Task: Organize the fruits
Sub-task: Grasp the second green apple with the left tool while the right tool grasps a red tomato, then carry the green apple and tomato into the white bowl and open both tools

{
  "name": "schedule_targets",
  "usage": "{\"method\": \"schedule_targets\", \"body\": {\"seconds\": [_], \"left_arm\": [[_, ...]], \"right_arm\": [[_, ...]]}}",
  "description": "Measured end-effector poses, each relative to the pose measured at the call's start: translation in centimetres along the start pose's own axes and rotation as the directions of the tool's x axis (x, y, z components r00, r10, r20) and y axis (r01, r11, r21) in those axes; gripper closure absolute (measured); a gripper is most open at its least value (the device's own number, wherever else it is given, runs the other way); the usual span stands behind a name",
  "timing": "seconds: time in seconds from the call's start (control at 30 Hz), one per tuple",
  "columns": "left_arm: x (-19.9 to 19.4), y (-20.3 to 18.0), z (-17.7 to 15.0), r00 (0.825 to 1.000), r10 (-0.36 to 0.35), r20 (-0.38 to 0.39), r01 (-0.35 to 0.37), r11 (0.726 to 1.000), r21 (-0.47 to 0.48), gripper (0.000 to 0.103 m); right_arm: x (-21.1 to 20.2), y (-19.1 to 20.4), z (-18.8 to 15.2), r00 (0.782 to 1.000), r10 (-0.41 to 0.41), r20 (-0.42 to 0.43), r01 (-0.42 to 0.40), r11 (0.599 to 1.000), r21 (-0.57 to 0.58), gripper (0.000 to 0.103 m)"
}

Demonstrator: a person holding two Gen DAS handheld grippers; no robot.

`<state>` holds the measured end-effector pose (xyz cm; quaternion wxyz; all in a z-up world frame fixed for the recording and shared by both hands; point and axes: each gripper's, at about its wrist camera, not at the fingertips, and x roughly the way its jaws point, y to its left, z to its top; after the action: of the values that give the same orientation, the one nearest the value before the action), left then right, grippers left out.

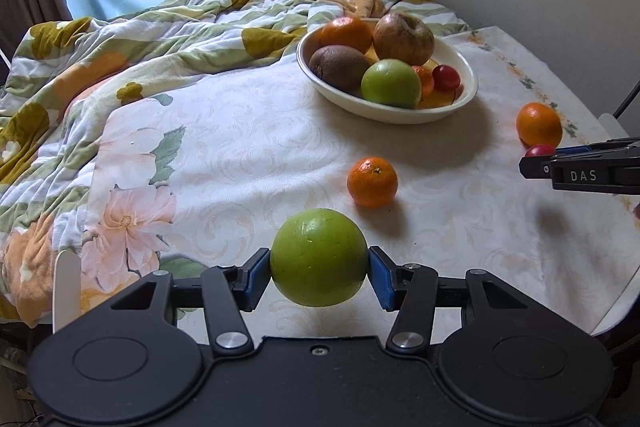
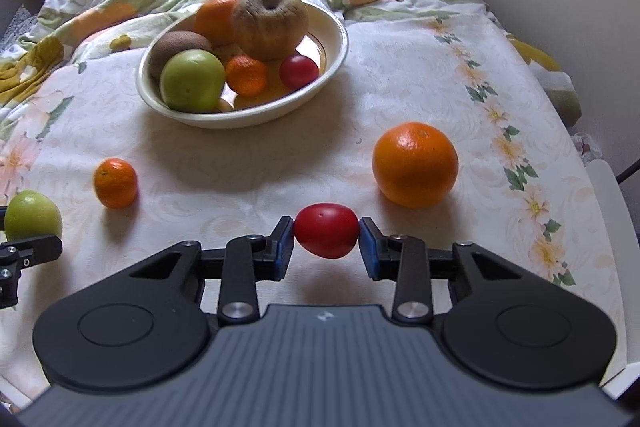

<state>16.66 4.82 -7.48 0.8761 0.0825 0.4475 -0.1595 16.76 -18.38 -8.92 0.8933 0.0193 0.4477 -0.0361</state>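
Left gripper [image 1: 319, 273] clamped on green apple [image 1: 319, 257], right gripper [image 2: 326, 241] clamped on red tomato [image 2: 326, 230], both lifted just above tablecloth [image 2: 400, 67]; best carried level over bowl [image 2: 338, 39] rim, lowered into free front gap near small mandarin [image 2: 246, 75], released gently, avoiding rolling

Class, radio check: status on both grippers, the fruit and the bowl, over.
Left gripper shut on green apple, lifted. Right gripper shut on red fruit, lifted. Bowl ahead, part full. Small orange, large orange loose on cloth; path clear.
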Motion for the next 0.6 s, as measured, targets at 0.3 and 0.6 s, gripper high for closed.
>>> {"method": "schedule_targets", "body": {"seconds": [0.3,0.6], "left_arm": [[-3.9,-0.7,1.8,0.995,-0.045,0.094,0.048,0.998,-0.027,0.047],[-6.5,-1.5,4.9,0.984,-0.036,0.174,0.044,0.998,-0.038,0.047]], "right_arm": [[-3.8,0.8,1.4,0.999,0.013,0.043,-0.013,1.000,-0.018,0.053],[-7.3,0.9,4.0,0.993,0.062,0.096,-0.058,0.998,-0.039,0.053]]}}
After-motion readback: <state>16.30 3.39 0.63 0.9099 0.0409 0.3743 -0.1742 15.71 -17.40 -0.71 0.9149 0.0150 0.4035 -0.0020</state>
